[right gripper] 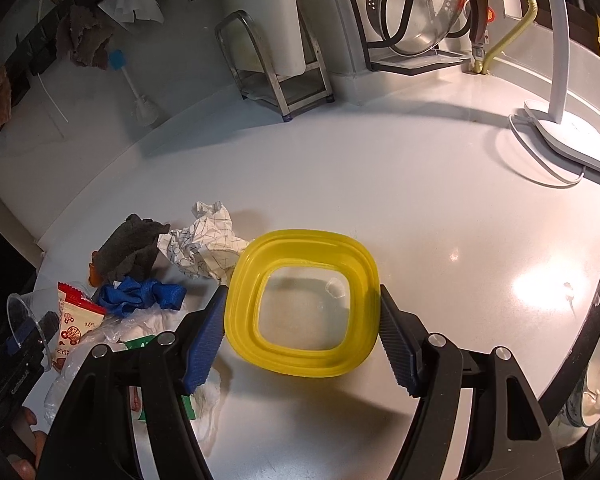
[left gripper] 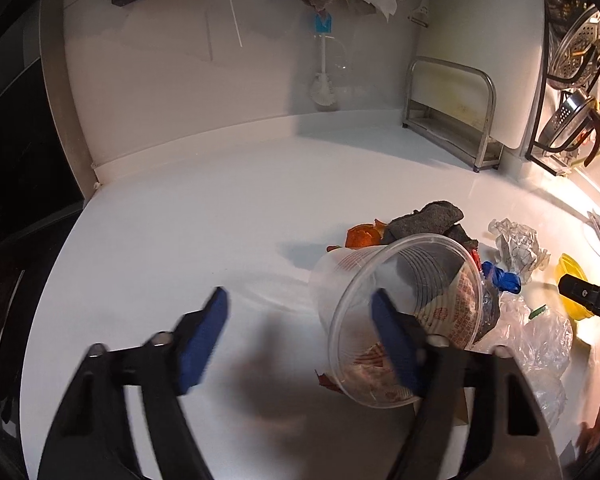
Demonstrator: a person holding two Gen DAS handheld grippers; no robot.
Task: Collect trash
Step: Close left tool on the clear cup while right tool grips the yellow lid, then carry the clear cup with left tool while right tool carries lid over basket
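Trash mostly uncollected, judging by the heap spread on the white counter point(right gripper: 380, 184): crumpled paper point(right gripper: 204, 240), dark grey cloth point(right gripper: 130, 246), blue rag point(right gripper: 140, 294), clear plastic bag point(left gripper: 540, 336), orange peel point(left gripper: 362, 236) at centre right of the left view

Left gripper point(left gripper: 300, 334) spread wide, right finger poked inside the tilted clear cup point(left gripper: 396, 320), left finger well apart from it; nothing pinched, though cup seems hooked on that finger

Cup already holding a red-printed snack wrapper point(left gripper: 460, 304) and some scraps, so collecting looks barely begun

Right gripper point(right gripper: 302, 332) spread around the yellow lid point(right gripper: 300, 300) at lower centre, fingers touching or just beside its two edges; firm squeeze not certain

Hard to tell: cup bottom contents, blurred; green scrap point(right gripper: 140, 344) under the right gripper's left finger, partly hidden; bag's edge cut off at lower right of the left view
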